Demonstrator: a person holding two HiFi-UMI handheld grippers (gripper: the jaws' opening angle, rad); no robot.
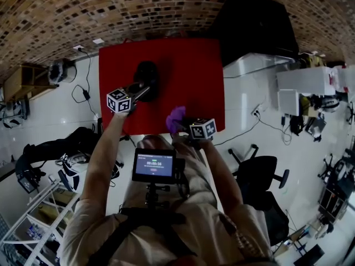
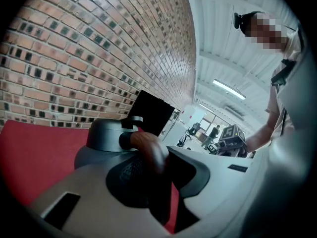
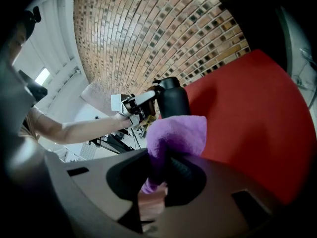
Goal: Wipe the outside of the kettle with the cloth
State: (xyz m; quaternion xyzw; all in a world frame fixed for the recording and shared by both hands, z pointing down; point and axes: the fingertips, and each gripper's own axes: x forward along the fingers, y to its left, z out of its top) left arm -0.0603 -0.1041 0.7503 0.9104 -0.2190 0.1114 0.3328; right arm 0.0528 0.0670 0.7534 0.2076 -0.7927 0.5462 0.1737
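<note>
A dark kettle (image 1: 147, 75) stands near the middle of the red table (image 1: 194, 65). My left gripper (image 1: 142, 90) reaches in from the near left and is shut on the kettle's brown handle (image 2: 148, 150); in the left gripper view the handle sits pinched between the jaws, with the kettle's lid (image 2: 111, 132) just beyond. My right gripper (image 1: 186, 125) hovers at the table's near edge, shut on a bunched purple cloth (image 1: 176, 117). In the right gripper view the cloth (image 3: 178, 135) sticks up from the jaws, a short way from the kettle (image 3: 173, 100).
A tall black panel (image 1: 252, 26) stands behind the table's far right corner. An office chair (image 1: 260, 173) is on the floor to the right, with white desks (image 1: 302, 87) beyond. Cables (image 1: 83, 90) and a shelf rack (image 1: 33, 220) lie to the left.
</note>
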